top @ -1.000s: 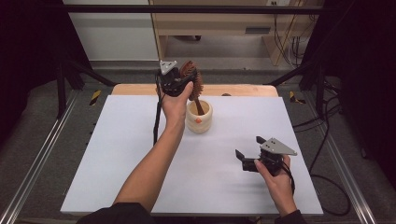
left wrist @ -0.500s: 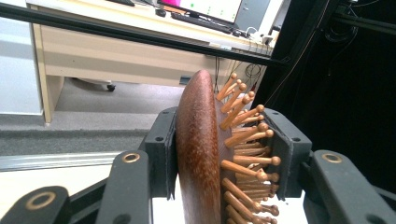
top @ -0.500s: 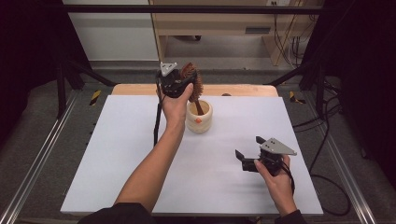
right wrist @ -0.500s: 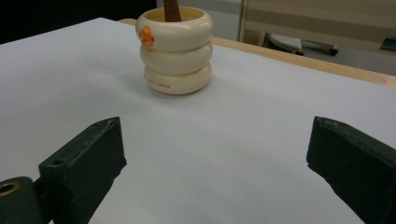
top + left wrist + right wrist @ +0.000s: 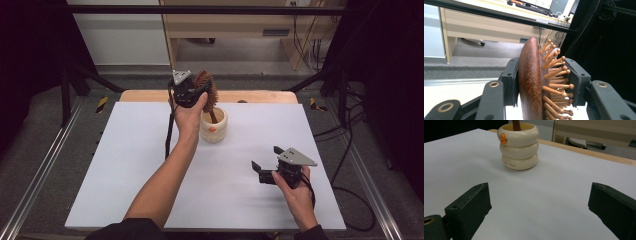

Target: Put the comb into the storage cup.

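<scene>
left gripper [image 5: 541, 85] fingers clamp the hairbrush [image 5: 531, 82], handle end hidden down in the cream cup [image 5: 214, 126], right gripper [image 5: 539, 212] fingers wide apart over the table [image 5: 125, 165].

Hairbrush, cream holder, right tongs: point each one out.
hairbrush [image 5: 530, 82], left gripper view, on its wooden back.
cream holder [image 5: 519, 147], right gripper view, on its ribbed side.
right tongs [image 5: 265, 165], high view, midway between the tips.

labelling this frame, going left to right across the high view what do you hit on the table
left gripper shut on the wooden hairbrush → cream ringed cup holding the brush's handle → right gripper, open, over the white table
</scene>
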### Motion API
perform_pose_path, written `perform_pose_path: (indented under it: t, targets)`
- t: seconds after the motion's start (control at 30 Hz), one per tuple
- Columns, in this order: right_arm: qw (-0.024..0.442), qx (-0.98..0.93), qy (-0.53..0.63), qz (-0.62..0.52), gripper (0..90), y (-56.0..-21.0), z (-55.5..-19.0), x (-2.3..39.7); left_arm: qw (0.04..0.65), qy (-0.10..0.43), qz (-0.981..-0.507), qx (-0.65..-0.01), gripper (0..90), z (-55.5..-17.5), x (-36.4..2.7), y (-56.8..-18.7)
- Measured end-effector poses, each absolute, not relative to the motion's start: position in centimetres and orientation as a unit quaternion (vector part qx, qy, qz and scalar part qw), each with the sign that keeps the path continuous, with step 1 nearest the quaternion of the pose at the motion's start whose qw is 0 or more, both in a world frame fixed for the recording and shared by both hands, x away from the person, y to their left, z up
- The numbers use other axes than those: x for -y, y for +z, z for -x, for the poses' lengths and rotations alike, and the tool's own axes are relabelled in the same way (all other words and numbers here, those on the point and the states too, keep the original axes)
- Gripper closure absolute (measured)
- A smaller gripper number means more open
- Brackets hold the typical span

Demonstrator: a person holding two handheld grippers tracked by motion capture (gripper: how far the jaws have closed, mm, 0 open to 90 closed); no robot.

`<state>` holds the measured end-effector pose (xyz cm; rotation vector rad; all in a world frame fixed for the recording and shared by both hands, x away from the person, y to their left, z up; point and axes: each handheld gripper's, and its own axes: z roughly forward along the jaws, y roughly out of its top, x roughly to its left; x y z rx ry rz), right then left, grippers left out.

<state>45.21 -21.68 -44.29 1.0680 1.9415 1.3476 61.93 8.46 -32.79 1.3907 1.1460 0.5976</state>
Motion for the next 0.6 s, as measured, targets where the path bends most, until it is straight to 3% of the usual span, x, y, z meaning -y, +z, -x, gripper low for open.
perform_pose_path:
  t: [0.6]
  targets:
    - [0.269, -0.722, 0.499, -0.396, 4.7, -44.33, -45.25, 21.71, 0.581, 0.252, -0.595, -0.495, 51.1, -61.92, -8.51, -33.4]
